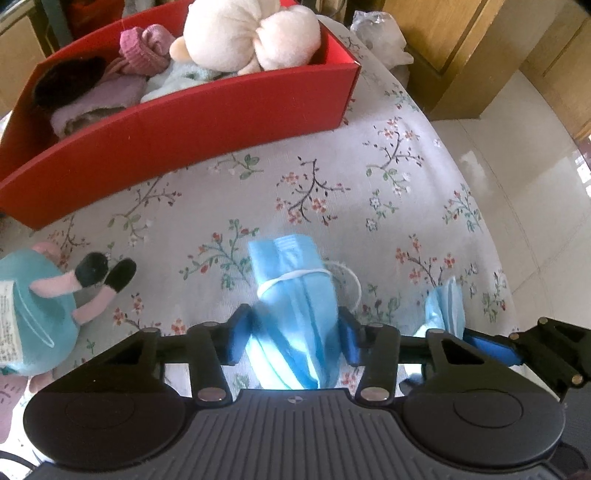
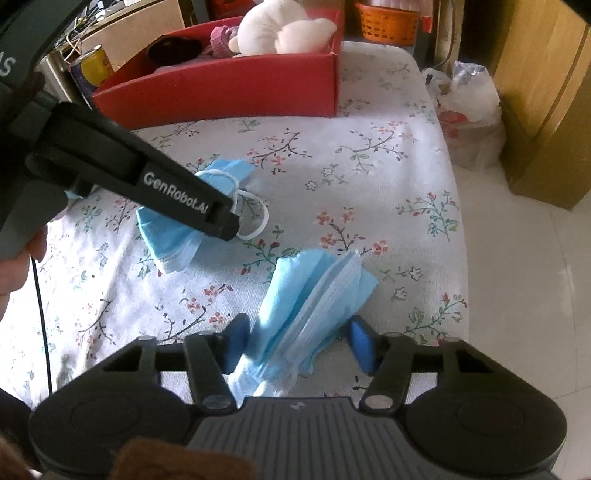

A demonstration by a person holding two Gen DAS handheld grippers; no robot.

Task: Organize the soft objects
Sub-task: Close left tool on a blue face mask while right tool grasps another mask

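Observation:
A bundle of blue face masks (image 1: 295, 306), tied with a white elastic, lies on the floral cloth between the fingers of my left gripper (image 1: 295, 334). The pads sit close on both sides of it; the jaws look open. A second stack of blue masks (image 2: 314, 314) lies between the fingers of my right gripper (image 2: 301, 341), which is open and wider than the stack. The first bundle also shows in the right wrist view (image 2: 177, 229), under the left gripper's body. A red box (image 1: 184, 125) at the back holds a white plush (image 1: 243, 33) and knitted items.
A teal plush doll with pink legs (image 1: 40, 306) lies at the left on the floral table cloth (image 1: 369, 177). The table's right edge drops to a pale floor. Plastic bags (image 2: 465, 107) and wooden furniture stand to the right. An orange basket (image 2: 391, 18) and a can (image 2: 96, 66) sit behind the box.

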